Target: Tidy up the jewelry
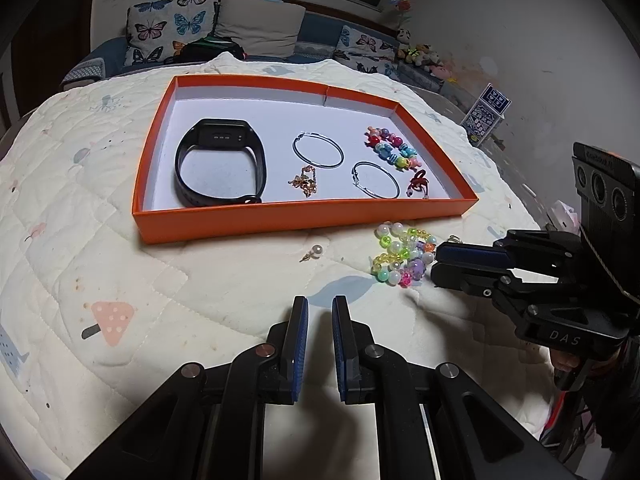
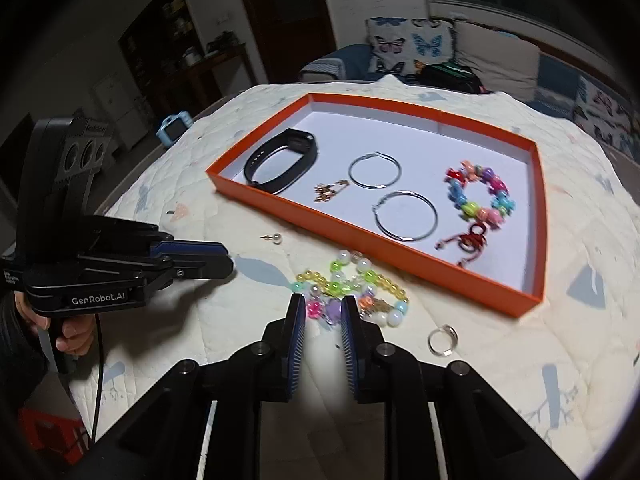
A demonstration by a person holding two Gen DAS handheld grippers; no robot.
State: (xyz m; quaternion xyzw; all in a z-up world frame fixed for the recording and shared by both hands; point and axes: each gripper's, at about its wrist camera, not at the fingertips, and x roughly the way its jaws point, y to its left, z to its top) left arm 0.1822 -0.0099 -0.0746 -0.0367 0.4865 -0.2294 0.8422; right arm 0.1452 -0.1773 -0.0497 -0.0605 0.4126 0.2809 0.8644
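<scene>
Quilted bedspread (image 1: 120, 184), butterfly cushions (image 1: 168, 28), orange tray (image 1: 296, 220), both grippers' jaws apart.

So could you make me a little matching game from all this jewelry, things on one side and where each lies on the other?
Things:
1. black smartwatch
2. small pearl stud earring
3. pastel bead bracelet
4. silver ring

Places:
A. on the quilt, at the right gripper tips
B. left part of the orange tray
C. on the quilt, right of the right gripper
D. on the quilt, alone before the tray

Pairs: 1-B, 2-D, 3-A, 4-C
</scene>
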